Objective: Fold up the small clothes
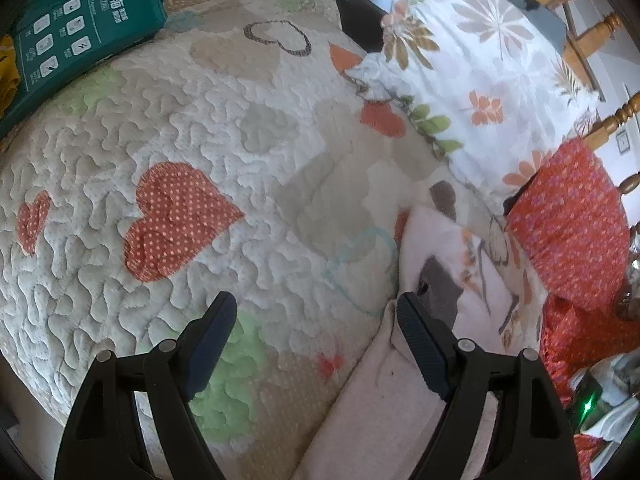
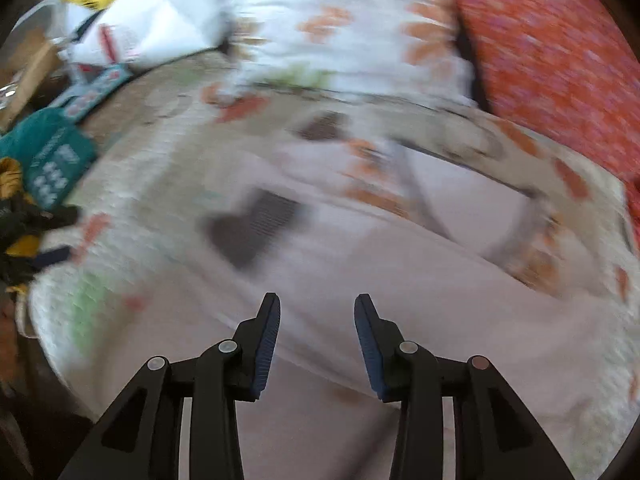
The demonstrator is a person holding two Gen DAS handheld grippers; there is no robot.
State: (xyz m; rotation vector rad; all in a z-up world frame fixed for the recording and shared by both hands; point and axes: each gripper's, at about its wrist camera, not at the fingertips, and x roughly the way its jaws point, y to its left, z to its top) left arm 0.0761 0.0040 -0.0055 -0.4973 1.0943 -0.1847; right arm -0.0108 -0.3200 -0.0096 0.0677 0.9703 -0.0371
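Observation:
A pale pink small garment (image 1: 400, 412) with grey and orange prints lies on the quilted bedspread (image 1: 168, 128), at the lower right of the left wrist view. My left gripper (image 1: 316, 312) is open and empty above the quilt; its right finger (image 1: 420, 344) is over the garment's left edge. In the blurred right wrist view the same garment (image 2: 440, 320) fills the middle and bottom. My right gripper (image 2: 316, 312) is open and empty just above it.
A floral pillow (image 1: 472, 76) and a red patterned pillow (image 1: 572, 224) lie at the bed's far right. A green package (image 1: 68, 32) sits at the far left. A wooden chair (image 1: 592, 36) stands beyond. Dark and yellow clothes (image 2: 16, 216) lie at the bed's left edge.

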